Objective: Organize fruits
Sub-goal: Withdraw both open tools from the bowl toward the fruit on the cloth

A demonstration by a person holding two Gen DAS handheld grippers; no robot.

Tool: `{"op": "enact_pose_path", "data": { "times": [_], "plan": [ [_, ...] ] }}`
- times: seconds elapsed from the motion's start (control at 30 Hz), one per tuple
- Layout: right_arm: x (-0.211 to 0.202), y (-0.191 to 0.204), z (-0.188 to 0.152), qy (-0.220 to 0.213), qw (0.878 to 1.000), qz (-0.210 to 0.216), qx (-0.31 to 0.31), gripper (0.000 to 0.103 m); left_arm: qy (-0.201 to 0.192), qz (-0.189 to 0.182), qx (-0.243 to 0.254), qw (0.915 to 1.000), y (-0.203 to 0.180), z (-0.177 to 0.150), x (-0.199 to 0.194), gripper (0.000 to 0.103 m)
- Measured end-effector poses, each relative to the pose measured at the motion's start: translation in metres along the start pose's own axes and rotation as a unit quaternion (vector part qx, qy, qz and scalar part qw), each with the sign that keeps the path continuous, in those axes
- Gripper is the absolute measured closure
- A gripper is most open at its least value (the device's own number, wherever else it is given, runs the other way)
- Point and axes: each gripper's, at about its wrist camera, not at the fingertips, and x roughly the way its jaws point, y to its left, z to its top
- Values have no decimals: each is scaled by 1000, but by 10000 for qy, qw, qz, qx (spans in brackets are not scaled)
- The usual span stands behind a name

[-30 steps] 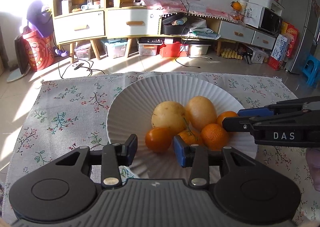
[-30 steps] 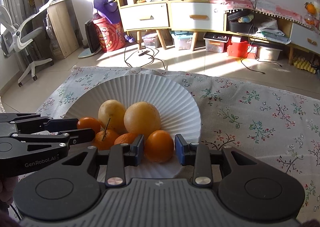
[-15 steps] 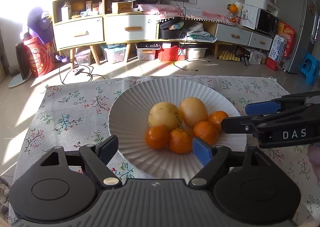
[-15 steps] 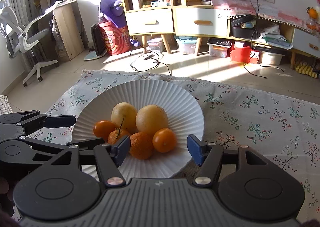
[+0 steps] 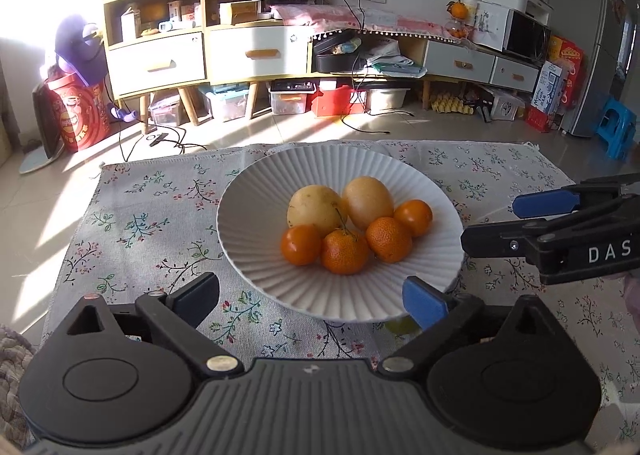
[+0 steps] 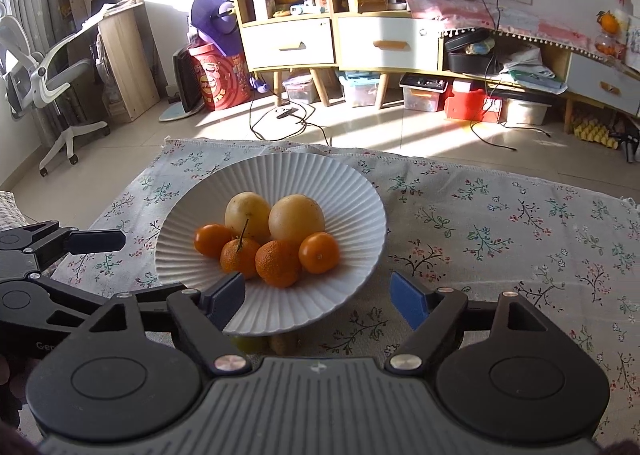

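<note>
A white ribbed plate (image 5: 256,239) (image 6: 360,199) on the floral cloth holds two yellow fruits (image 5: 314,205) (image 6: 296,217) and several small oranges (image 5: 346,251) (image 6: 278,263) bunched in its middle. My left gripper (image 5: 310,297) is open and empty, above the plate's near rim. My right gripper (image 6: 318,297) is open and empty, also at the near rim; it shows from the side in the left wrist view (image 5: 504,223). The left gripper shows at the left of the right wrist view (image 6: 94,241). A yellowish fruit (image 6: 248,343) peeks out under the plate's near edge.
The floral cloth (image 5: 152,223) (image 6: 500,239) covers the low surface around the plate. Beyond its far edge lie tiled floor, loose cables (image 6: 280,123) and cabinets (image 5: 256,51). An office chair (image 6: 44,75) stands at the far left.
Both grippers opened, letting go of an orange each, and drew back from the plate. The oranges now lie in the plate with the others.
</note>
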Motion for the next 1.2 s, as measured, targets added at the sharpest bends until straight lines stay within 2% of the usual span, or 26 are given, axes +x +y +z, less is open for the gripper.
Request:
{"op": "enact_pose_path", "data": {
  "times": [0.43, 0.7, 1.2],
  "plan": [
    [-20, 14, -12, -59, 9999, -49, -106, 13, 24, 103, 72, 9999, 4, -18, -24, 8],
    [-26, 23, -23, -60, 9997, -32, -251, 10, -49, 75, 126, 9999, 4, -29, -34, 8],
    [-31, 31, -50, 34, 9985, 142, -535, 6, 127, -62, 171, 9998, 12, -61, -41, 8]
  ]
}}
